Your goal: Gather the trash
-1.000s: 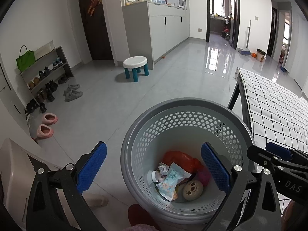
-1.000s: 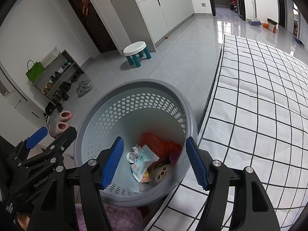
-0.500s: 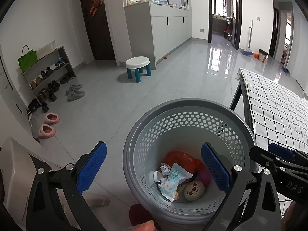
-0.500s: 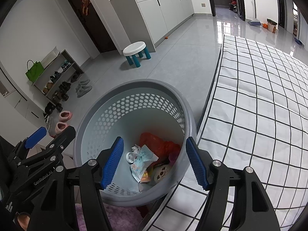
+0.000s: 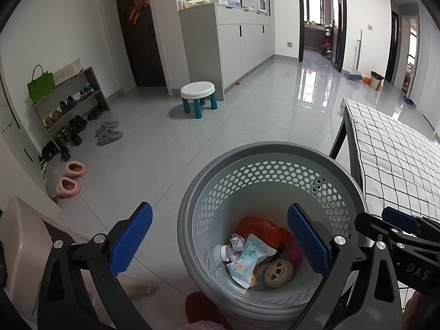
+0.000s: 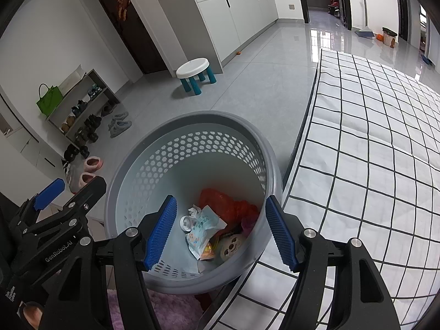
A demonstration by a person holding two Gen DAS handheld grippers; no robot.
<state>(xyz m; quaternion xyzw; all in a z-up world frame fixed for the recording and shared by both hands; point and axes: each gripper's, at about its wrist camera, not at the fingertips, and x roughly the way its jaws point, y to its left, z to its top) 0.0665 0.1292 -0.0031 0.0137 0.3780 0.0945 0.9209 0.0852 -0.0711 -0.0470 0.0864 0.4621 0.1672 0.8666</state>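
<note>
Hovering over basket (image 5: 271, 162) – both tools (image 5: 217, 240) (image 6: 221, 229) agape, empty – glossy tiled floor (image 5: 247, 115)

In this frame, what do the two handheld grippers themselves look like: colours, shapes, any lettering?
Both are black clamp-like frames with silver bolt heads at the pivots. Each carries two long fingers faced with ribbed blue pads. The left gripper shows white "GenRobot.AI" lettering in the right wrist view; the right gripper shows "DAS" in the left wrist view. No cables or sleeves are visible.

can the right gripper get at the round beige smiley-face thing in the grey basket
Probably yes: the right gripper hangs open and empty over the grey perforated plastic basket, whose top is uncovered. The round beige smiley-face item lies unburied beside a pale blue wrapper.
</note>
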